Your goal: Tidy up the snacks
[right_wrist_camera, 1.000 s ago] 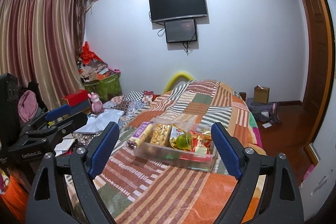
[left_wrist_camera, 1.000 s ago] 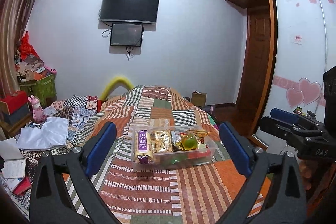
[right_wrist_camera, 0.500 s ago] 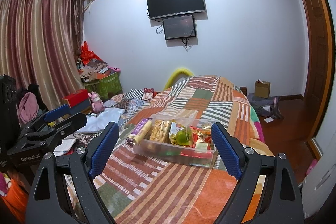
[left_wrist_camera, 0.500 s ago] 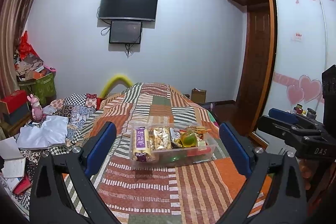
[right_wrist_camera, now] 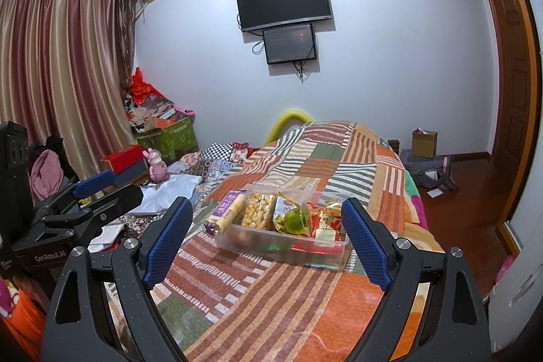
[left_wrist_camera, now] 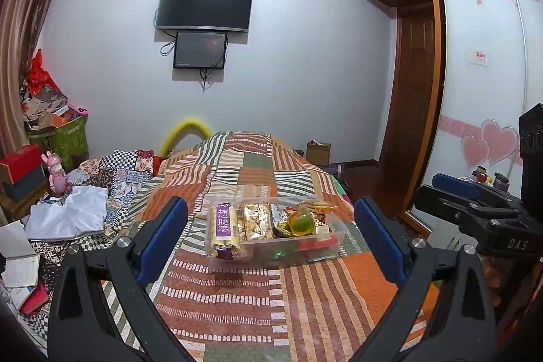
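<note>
Both views sit slightly lower; left gripper (left_wrist_camera: 269,236) and right gripper (right_wrist_camera: 266,238) gape empty. Overfilled bin (left_wrist_camera: 334,234) could spill if nudged.

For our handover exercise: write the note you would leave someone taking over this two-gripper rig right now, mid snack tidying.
Left gripper: open, empty, held short of the bin.
Right gripper: open, empty, also short of it.
Clear bin sits on the quilt, packed with snacks: purple pack at its left end, overhanging the rim, nut pack beside it, green jelly cup mid-right.
Done: snacks appear gathered in the bin.
Left: probably seat the purple pack.
</note>
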### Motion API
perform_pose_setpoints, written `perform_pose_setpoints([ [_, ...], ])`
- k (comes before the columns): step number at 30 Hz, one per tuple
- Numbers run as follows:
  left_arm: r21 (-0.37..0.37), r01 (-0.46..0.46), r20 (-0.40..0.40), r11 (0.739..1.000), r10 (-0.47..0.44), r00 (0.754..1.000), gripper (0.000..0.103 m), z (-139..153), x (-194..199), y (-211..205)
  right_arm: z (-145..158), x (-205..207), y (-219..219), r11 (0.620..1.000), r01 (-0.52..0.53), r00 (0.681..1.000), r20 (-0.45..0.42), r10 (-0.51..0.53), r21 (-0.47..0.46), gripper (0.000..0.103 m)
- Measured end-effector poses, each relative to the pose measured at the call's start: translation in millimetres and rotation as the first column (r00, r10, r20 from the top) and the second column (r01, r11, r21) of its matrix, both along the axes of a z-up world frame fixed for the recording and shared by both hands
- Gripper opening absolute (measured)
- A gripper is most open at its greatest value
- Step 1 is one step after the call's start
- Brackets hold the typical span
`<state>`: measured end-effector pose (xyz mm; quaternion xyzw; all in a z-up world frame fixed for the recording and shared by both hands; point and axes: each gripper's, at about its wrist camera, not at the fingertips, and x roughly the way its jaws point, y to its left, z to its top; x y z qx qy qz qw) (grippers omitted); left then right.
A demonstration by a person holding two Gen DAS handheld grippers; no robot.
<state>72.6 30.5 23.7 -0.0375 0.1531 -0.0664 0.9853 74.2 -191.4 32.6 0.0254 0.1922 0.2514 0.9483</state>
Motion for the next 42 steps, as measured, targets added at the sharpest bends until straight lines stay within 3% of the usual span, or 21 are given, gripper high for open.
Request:
perform_pose_setpoints([
  [42, -0.015, 0.044, 0.006, 0.999, -0.044, 0.999, 0.099, 3.4, -2.9, -3.0, 1.0, -2.3, 0.3, 1.000, -0.001, 1.000, 0.001, 0.001, 0.011, 0.088],
])
